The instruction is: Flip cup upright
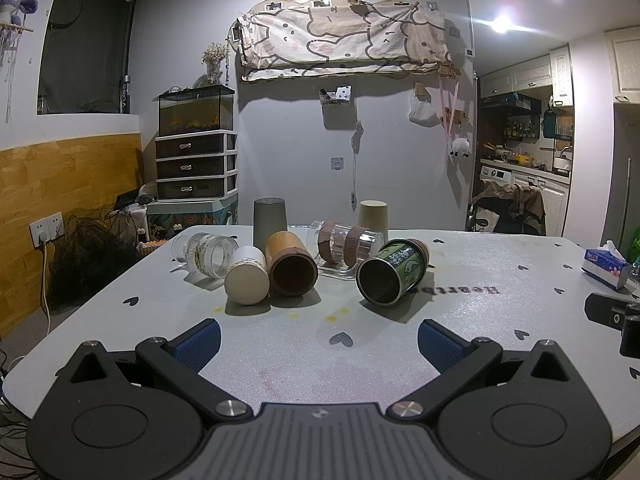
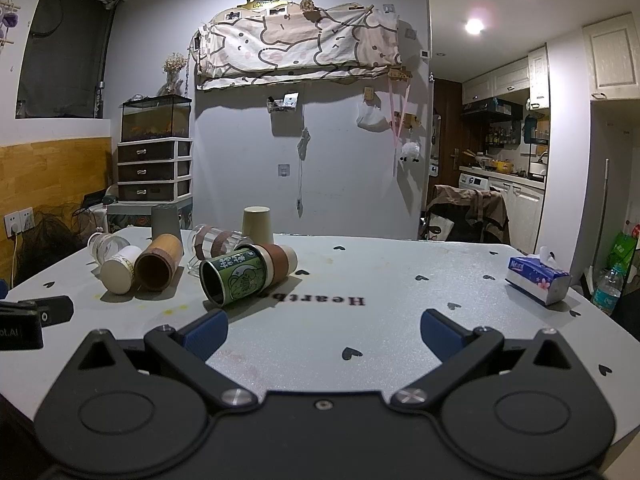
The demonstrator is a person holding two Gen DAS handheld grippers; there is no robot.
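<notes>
Both my tongs, left (image 1: 318,342) and right (image 2: 323,334), spread wide, empty, low over the desk (image 1: 500,280). Green cup (image 2: 236,276) lies on its side ahead: just left of my right tongs, right of centre for the left. Mouth faces me, axis running away rightward. Right seems nearer. Desk print: "Heart…". Tissue box (image 2: 538,280) brand unreadable.

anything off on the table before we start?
Yes. Several cups lie tipped on their sides: the green printed cup, wooden cup, white cup and two clear glasses. Small yellow stains mark the table. Both grippers open, empty.
</notes>
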